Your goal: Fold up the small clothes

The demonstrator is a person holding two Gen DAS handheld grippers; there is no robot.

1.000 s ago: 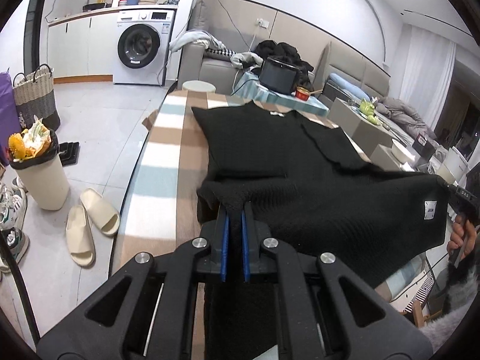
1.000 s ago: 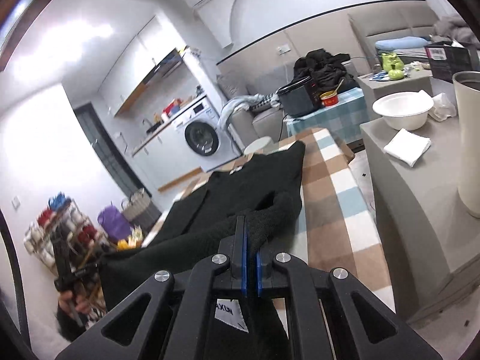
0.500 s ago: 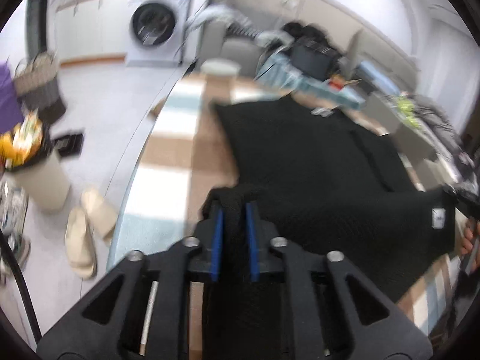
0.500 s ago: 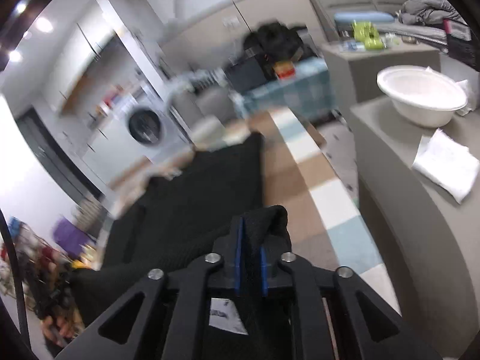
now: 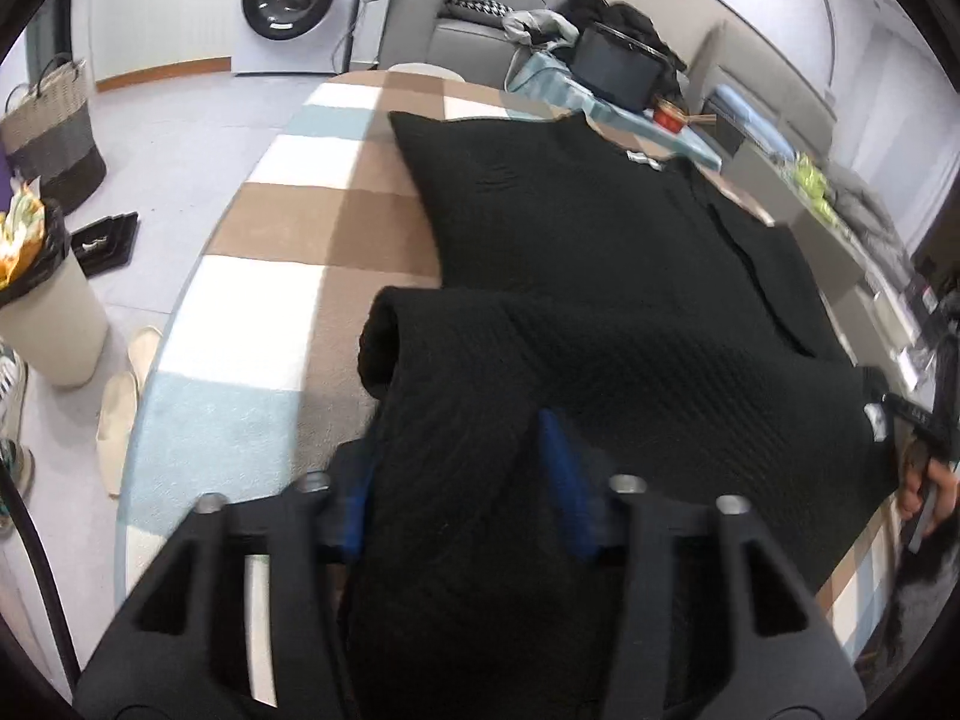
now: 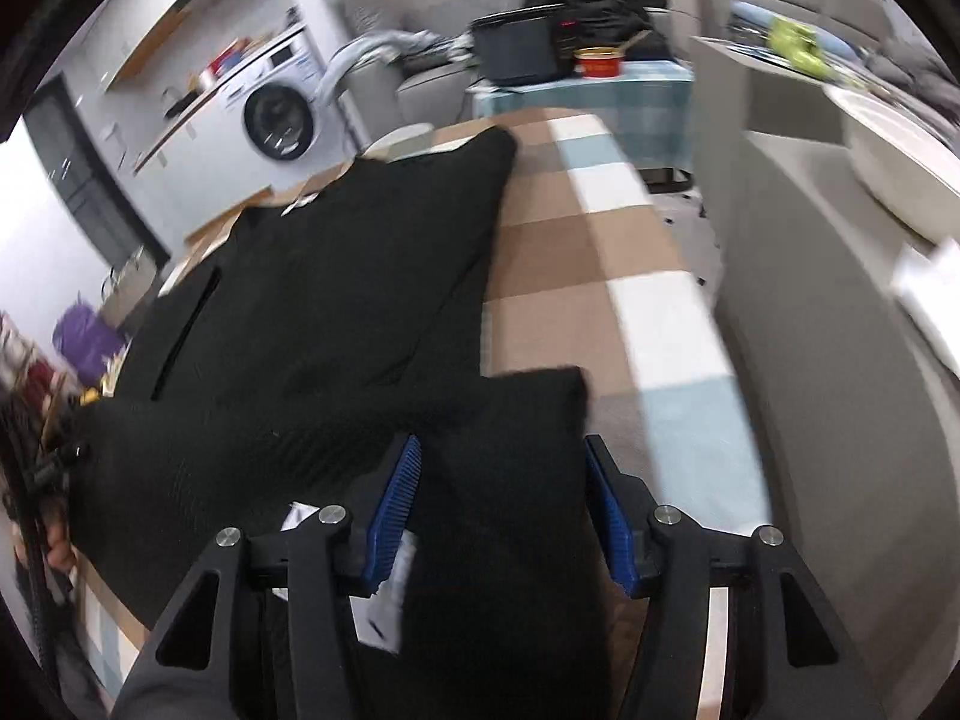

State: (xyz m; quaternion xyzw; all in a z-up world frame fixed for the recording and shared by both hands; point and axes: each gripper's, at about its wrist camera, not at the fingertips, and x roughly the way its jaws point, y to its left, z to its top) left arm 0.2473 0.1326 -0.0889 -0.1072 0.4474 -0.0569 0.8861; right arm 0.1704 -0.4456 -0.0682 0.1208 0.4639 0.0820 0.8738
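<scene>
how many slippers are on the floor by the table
2. Both cream slippers lie side by side on the pale floor left of the checked table edge in the left wrist view: the upper slipper, the lower slipper. Others may be hidden.

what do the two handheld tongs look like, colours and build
Both the left tongs and the right tongs are matte black, with angular arms pierced by triangular cutouts, silver round bolt heads at the joints, and ribbed blue pads lining the inner faces. A black cable trails beside the left one.
</scene>
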